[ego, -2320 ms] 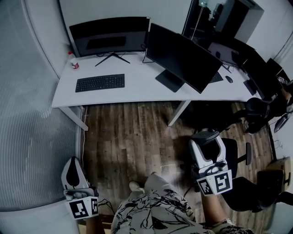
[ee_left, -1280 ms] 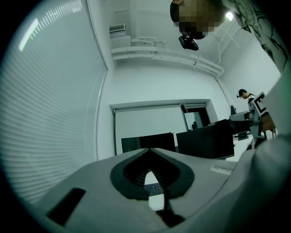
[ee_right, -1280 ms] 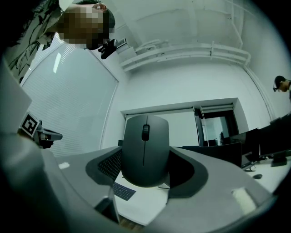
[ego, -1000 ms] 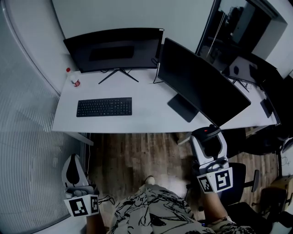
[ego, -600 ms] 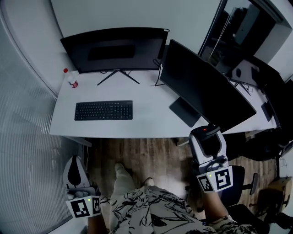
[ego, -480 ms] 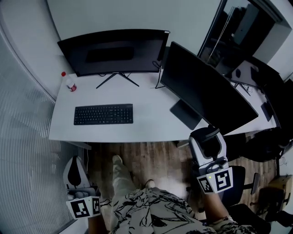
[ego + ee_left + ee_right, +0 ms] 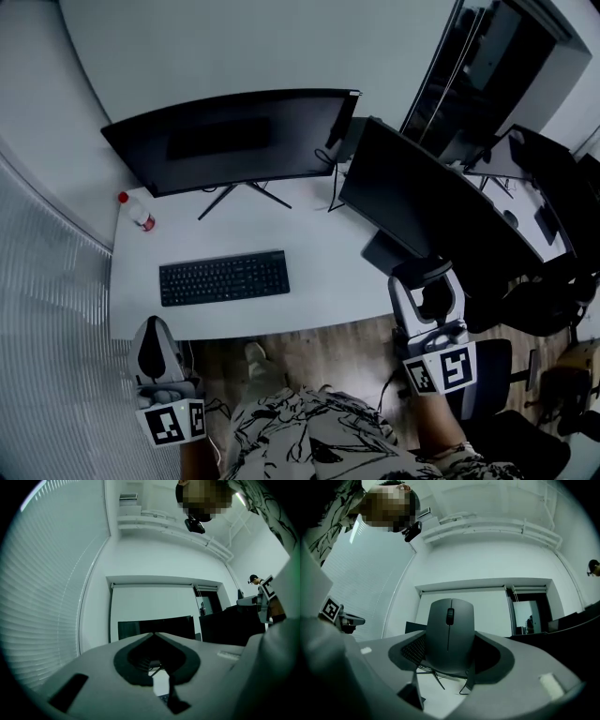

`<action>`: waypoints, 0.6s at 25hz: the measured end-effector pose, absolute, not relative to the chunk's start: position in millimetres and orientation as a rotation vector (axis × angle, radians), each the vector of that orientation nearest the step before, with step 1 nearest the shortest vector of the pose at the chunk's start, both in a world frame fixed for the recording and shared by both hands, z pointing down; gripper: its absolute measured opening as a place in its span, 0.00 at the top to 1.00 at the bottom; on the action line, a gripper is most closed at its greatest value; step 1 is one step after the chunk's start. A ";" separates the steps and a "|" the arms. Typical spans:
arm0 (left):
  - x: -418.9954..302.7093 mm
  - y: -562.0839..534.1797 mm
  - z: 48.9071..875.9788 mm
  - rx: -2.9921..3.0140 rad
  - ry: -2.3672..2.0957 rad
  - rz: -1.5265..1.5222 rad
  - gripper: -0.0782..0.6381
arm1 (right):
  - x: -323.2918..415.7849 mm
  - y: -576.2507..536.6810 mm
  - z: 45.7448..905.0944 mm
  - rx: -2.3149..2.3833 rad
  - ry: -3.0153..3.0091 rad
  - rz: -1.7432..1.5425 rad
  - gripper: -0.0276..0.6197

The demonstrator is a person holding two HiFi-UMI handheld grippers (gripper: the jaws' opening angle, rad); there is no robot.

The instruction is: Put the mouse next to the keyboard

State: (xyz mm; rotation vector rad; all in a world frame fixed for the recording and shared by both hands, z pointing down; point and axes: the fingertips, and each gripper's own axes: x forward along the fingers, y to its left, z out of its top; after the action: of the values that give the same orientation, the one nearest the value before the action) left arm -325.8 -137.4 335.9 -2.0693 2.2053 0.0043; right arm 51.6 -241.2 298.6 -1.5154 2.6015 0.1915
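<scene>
The computer mouse (image 7: 450, 637) sits clamped between the jaws of the right hand-held gripper (image 7: 449, 667). It fills the centre of the right gripper view, a grey body with its scroll wheel (image 7: 449, 616) facing the camera. The head view shows far less of it: only a dark shape (image 7: 434, 300) between the jaws of the right hand-held gripper (image 7: 424, 277) at lower right. There it hangs over the near edge of the white table (image 7: 323, 272), just in front of the base of the flat monitor (image 7: 422, 211).

The black keyboard (image 7: 223, 277) lies left of centre on the table, well apart from the mouse, with bare tabletop between them. Behind it stands a wide curved monitor (image 7: 230, 141) on a splayed stand. A small bottle with a red cap (image 7: 137, 211) is at the table's far left corner.

The left hand-held gripper (image 7: 154, 330) is at lower left in the head view, in front of the table's near edge. Its own view shows the left hand-held gripper (image 7: 153, 635) with jaw tips meeting and nothing held in the opening behind them. The curved monitor (image 7: 154, 626) shows as a dark band just above the tips.

Each gripper view also catches the other tool's marker cube, at far right (image 7: 267, 588) in the left gripper view and at far left (image 7: 330, 609) in the right gripper view. Wood flooring (image 7: 328, 352) shows below the table edge in the head view.
</scene>
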 end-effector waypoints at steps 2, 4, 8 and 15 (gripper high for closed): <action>-338.8 -154.0 330.2 -2.088 2.188 0.001 0.90 | 40.0 -252.2 294.0 -1.537 2.593 0.191 0.49; -352.7 -171.2 327.5 -2.112 2.166 0.000 0.90 | 28.9 -263.1 291.1 -1.566 2.574 0.189 0.49; -382.3 -204.7 323.9 -2.160 2.117 -0.002 0.90 | 4.3 -283.4 288.1 -1.623 2.536 0.192 0.49; -408.2 -247.1 330.4 -2.250 2.052 -0.033 0.90 | -16.2 -303.9 293.2 -1.740 2.502 0.164 0.49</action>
State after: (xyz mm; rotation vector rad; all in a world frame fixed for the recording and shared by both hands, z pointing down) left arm -408.2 -247.1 330.4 -2.2497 2.0520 -0.0325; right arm -16.2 -303.9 293.2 -1.7400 2.5019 0.1641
